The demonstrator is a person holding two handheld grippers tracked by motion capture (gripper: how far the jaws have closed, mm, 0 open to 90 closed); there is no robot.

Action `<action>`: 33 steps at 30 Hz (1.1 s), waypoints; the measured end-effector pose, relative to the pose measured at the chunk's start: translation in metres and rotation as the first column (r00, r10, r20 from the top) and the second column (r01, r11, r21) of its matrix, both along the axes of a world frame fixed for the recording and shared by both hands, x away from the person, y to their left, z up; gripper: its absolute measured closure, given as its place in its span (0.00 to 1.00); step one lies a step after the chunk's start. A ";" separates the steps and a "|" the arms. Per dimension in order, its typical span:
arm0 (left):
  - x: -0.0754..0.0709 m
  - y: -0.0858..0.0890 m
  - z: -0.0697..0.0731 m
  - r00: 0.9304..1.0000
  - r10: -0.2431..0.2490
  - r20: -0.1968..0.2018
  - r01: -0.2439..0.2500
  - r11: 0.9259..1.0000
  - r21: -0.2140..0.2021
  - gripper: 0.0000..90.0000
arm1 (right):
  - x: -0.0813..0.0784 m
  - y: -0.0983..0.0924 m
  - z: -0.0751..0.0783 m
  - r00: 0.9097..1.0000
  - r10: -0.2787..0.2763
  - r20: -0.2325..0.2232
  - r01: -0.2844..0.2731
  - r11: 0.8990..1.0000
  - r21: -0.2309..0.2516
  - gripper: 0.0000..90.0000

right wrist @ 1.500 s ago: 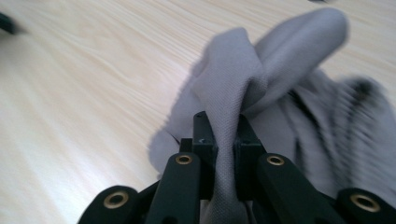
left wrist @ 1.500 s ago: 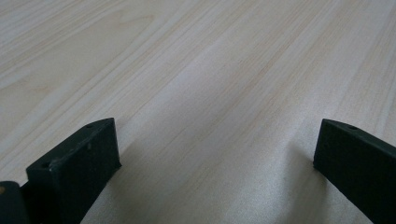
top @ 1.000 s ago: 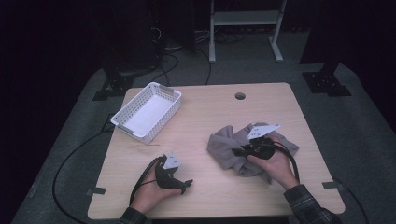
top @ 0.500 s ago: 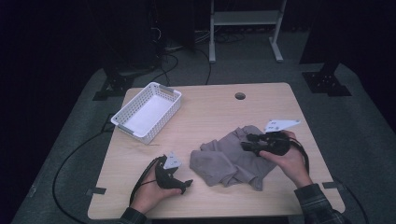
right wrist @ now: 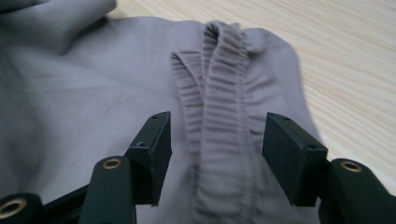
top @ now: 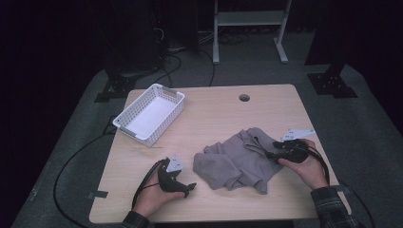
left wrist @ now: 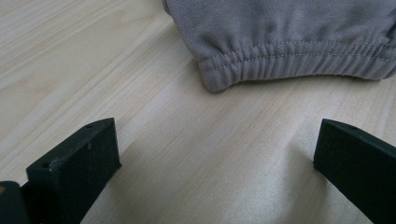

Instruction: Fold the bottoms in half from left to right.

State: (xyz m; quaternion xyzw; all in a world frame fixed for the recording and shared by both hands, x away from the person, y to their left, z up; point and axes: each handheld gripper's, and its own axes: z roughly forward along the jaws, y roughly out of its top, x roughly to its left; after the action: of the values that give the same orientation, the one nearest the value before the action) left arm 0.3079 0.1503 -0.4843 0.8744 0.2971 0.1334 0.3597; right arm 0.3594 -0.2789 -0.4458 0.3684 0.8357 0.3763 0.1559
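Wooden table (top: pixel 223 114) bears crumpled grey garment (top: pixel 237 161), ribbed cuff between released right tongs (right wrist: pixel 215 140); left tongs (left wrist: pixel 210 158) released.

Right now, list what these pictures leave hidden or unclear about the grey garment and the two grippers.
- Grey garment: crumpled in the high view, so its type and its underside are hidden by its own folds.
- Left gripper view: only an elastic hem shows; the top edge cuts off the rest.
- Right gripper: its ribbed band runs out at the bottom edge.
- Left gripper: fingertips too small in the high view.
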 end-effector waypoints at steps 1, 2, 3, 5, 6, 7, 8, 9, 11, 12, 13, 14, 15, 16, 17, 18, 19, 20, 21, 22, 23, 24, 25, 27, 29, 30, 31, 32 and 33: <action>0.000 0.000 0.000 1.000 0.000 0.000 0.000 1.000 0.000 0.00 | 0.000 0.003 0.000 1.000 0.011 0.002 -0.010 1.000 -0.007 0.45; 0.000 0.000 0.000 1.000 0.001 0.000 -0.001 1.000 -0.002 0.00 | 0.001 0.007 -0.001 1.000 0.017 0.008 -0.017 0.999 -0.033 0.44; 0.000 0.000 0.000 1.000 0.000 0.000 0.000 1.000 0.000 0.00 | 0.002 0.009 -0.003 1.000 0.022 0.009 -0.021 0.998 -0.059 0.44; 0.000 0.000 0.000 1.000 0.000 0.000 0.000 1.000 0.001 0.00 | 0.003 0.011 -0.007 1.000 0.021 0.002 -0.021 0.996 -0.083 0.44; 0.000 0.000 0.000 1.000 0.001 0.000 -0.001 1.000 -0.001 0.00 | 0.005 0.011 -0.010 1.000 0.013 -0.004 -0.013 0.995 -0.095 0.45; 0.000 0.000 0.000 1.000 0.001 0.000 -0.001 1.000 -0.002 0.00 | 0.006 0.011 -0.011 1.000 0.010 -0.004 -0.010 0.995 -0.099 0.48; 0.000 0.000 0.000 1.000 0.001 0.000 -0.001 1.000 -0.002 0.00 | 0.008 0.009 -0.013 1.000 -0.002 -0.016 0.000 0.995 -0.101 0.59; 0.000 0.000 0.000 1.000 0.001 0.000 -0.001 1.000 0.000 0.00 | 0.009 0.008 -0.014 1.000 -0.002 -0.019 0.000 0.995 -0.100 0.64; 0.000 0.000 0.000 1.000 0.003 0.000 -0.003 1.000 -0.002 0.00 | 0.010 0.006 -0.015 0.999 -0.002 -0.040 -0.002 0.996 -0.086 0.69; 0.000 0.000 0.000 1.000 0.002 0.000 -0.002 1.000 -0.002 0.00 | 0.010 0.006 -0.015 0.999 -0.003 -0.047 -0.001 0.996 -0.086 0.72; 0.000 0.000 0.000 1.000 0.003 0.000 -0.003 1.000 -0.002 0.00 | 0.010 0.007 -0.015 0.999 0.002 -0.051 -0.006 0.996 -0.089 0.76; 0.000 0.000 0.000 1.000 0.003 0.000 -0.003 1.000 -0.001 0.00 | 0.009 0.008 -0.015 0.998 0.016 -0.057 -0.021 0.996 -0.088 0.78; 0.000 0.000 0.000 1.000 0.003 0.000 -0.003 1.000 -0.001 0.00 | 0.007 0.010 -0.014 0.997 0.036 -0.067 -0.041 0.996 -0.079 0.81; 0.000 0.000 0.000 1.000 0.003 -0.001 -0.003 1.000 -0.001 0.00 | 0.006 0.013 -0.014 0.995 0.063 -0.078 -0.068 0.995 -0.068 0.84; 0.000 0.000 0.000 1.000 0.002 -0.001 -0.002 1.000 0.000 0.00 | 0.003 0.016 -0.012 0.992 0.084 -0.092 -0.090 0.994 -0.061 0.86; 0.000 0.000 0.000 1.000 0.003 -0.001 -0.003 1.000 0.000 0.00 | 0.001 0.020 -0.011 0.987 0.112 -0.111 -0.118 0.992 -0.048 0.87; 0.000 0.000 0.000 1.000 0.003 -0.001 -0.003 1.000 -0.001 0.00 | -0.001 0.024 -0.010 0.981 0.149 -0.126 -0.154 0.988 -0.029 0.89; 0.000 0.000 0.000 1.000 0.003 -0.001 -0.003 1.000 0.000 0.00 | -0.003 0.026 -0.008 0.979 0.158 -0.129 -0.163 0.986 -0.026 0.90; 0.000 0.000 0.000 1.000 0.003 0.000 -0.003 1.000 -0.001 0.00 | -0.004 0.028 -0.005 0.977 0.171 -0.124 -0.175 0.984 -0.023 0.91; 0.000 0.000 0.000 1.000 0.004 -0.002 -0.004 1.000 -0.002 0.00 | -0.006 0.028 0.001 0.977 0.177 -0.115 -0.179 0.984 -0.010 0.91; 0.000 0.000 0.000 1.000 0.004 -0.002 -0.004 1.000 -0.003 0.00 | -0.006 0.028 0.005 0.978 0.177 -0.107 -0.178 0.984 0.004 0.92; 0.000 0.000 0.000 1.000 0.004 -0.003 -0.004 1.000 -0.002 0.00 | -0.007 0.026 0.011 0.980 0.174 -0.094 -0.173 0.985 0.016 0.92; 0.000 0.000 0.000 1.000 0.004 -0.002 -0.004 1.000 -0.002 0.00 | -0.007 0.023 0.017 0.983 0.168 -0.076 -0.166 0.986 0.030 0.92; 0.000 0.000 0.000 1.000 0.005 -0.003 -0.005 1.000 -0.003 0.00 | -0.005 0.016 0.026 0.987 0.152 -0.057 -0.148 0.987 0.061 0.92; 0.000 0.000 0.000 1.000 0.007 -0.003 -0.007 1.000 -0.005 0.00 | -0.001 0.009 0.032 0.992 0.122 -0.045 -0.119 0.990 0.070 0.92; 0.000 -0.001 0.000 1.000 0.007 -0.003 -0.007 1.000 -0.005 0.00 | 0.003 0.003 0.034 0.995 0.094 -0.037 -0.091 0.993 0.074 0.92; 0.000 -0.001 0.000 1.000 0.007 -0.003 -0.007 1.000 -0.005 0.00 | 0.007 -0.002 0.036 0.997 0.070 -0.034 -0.067 0.995 0.078 0.92; 0.000 -0.001 0.000 1.000 0.007 -0.003 -0.007 1.000 -0.005 0.00 | 0.010 -0.006 0.037 0.998 0.047 -0.036 -0.044 0.996 0.079 0.92; 0.000 0.000 0.000 1.000 0.007 -0.003 -0.007 1.000 -0.002 0.00 | 0.015 -0.014 0.037 0.999 0.014 -0.036 -0.011 0.997 0.078 0.92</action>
State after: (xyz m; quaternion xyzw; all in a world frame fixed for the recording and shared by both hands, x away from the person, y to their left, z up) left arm 0.3075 0.1498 -0.4843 0.8731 0.3007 0.1331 0.3599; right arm 0.3748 -0.2926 -0.4092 0.3756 0.8255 0.4027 0.1238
